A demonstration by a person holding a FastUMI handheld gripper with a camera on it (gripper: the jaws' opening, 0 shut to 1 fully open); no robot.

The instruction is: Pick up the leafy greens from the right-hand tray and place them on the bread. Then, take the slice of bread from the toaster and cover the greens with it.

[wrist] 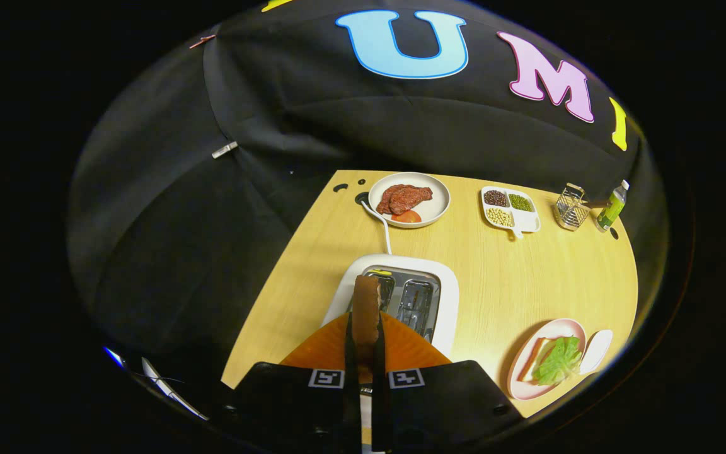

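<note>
A: In your gripper view, what was your gripper [365, 343] doing?

B: Your two fingers [350, 353] were closed on a brown-crusted slice of bread [366, 309], pinching it edge-on from both sides so it stood upright between them. It was raised above the white two-slot toaster [445, 302], over the left slot.

A: And the toaster itself?

B: It sat on the light wooden table [495, 277], just ahead of your fingers, and its white cord [383, 230] ran off toward the far edge. The right slot looked empty, bare metal inside.

A: Where were the greens?

B: To your near right. The green leafy lettuce [558, 359] lay on a flat slice of bread [534, 356] on a round pink plate [520, 384]. A small white oval tray [596, 350] rested just right of that plate, touching its rim.

A: Anything farther away?

B: At the far side you had a round white plate [438, 205] with reddish-brown meat slices [404, 197] and a piece of tomato [407, 217]. Right of it stood a white divided dish [527, 222] holding dark, green and pale beans, then a wire metal basket [571, 208], then a green-labelled clear bottle [612, 207] at the far right corner.
</note>
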